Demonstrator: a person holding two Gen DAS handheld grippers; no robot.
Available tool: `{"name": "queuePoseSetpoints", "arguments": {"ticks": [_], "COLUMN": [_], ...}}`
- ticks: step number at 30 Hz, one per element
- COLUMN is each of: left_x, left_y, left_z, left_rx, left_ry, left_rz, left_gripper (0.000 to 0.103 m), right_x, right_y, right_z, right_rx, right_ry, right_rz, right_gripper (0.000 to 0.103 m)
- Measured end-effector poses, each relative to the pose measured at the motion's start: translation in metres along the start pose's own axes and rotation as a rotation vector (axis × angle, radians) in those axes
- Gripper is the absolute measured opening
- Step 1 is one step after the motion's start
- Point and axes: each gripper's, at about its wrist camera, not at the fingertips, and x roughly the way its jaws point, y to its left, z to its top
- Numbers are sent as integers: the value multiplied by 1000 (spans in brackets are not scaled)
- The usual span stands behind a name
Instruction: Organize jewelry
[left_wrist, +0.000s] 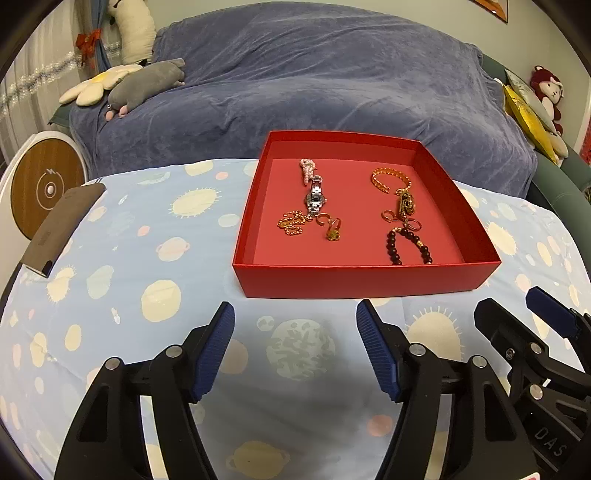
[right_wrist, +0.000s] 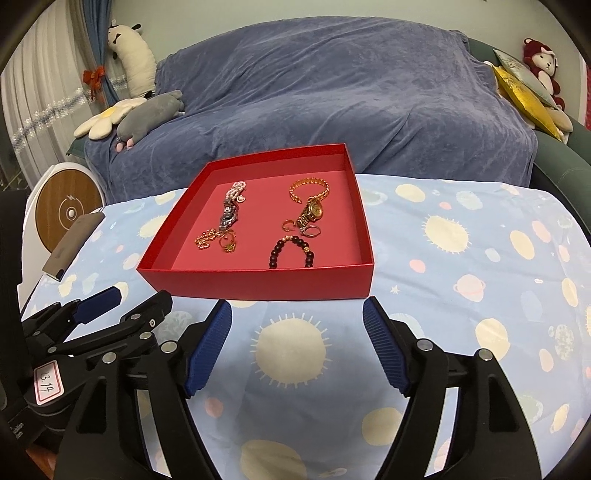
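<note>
**Both hand-held grippers wait in front of the red box**

The tabletop (left_wrist: 110, 295), under a light blue cloth with suns and planets, lies below both tools. Just ahead of them sits the shallow square red cardboard box (left_wrist: 354, 282), and all the jewelry is already inside it.

The left hand-held gripper (left_wrist: 295, 343) is wide apart with nothing between its blue pads. The right hand-held gripper (right_wrist: 297, 347) is wide apart and empty too. They sit side by side, near the box's front wall.

Inside, ahead of the left tool, lie the silver metal watch (left_wrist: 315, 199) and the small gold beaded chain (left_wrist: 293, 222). Ahead of the right tool lie the dark round-bead bracelet (right_wrist: 291, 251), the gold link bangle (right_wrist: 308, 189) and the gold watch (right_wrist: 312, 212).

The pieces on each side touch or overlap. I think it is best to reach over the wall from above and pinch one piece at its free end, so the others do not get dragged along.
</note>
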Motion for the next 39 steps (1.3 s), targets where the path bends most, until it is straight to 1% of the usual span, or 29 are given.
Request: {"name": "queuePoseSetpoints", "arguments": {"ticks": [6, 12, 18, 39], "left_x": [0, 0, 1, 1], "left_y": [3, 3, 3, 6], "left_z": [-1, -4, -5, -7], "left_rx": [-4, 6, 10, 9], "left_ry": [-10, -14, -12, -10], "left_rz": [28, 46, 49, 55], "left_gripper": [77, 81, 81, 82], "right_x": [2, 2, 1, 2], "right_y": [-3, -3, -3, -4], "right_z": [0, -1, -3, -4], "right_rx": [7, 0, 2, 4], "right_ry": [4, 4, -1, -2], "right_rz": [-7, -14, -23, -24], "right_gripper": [82, 84, 86, 87]}}
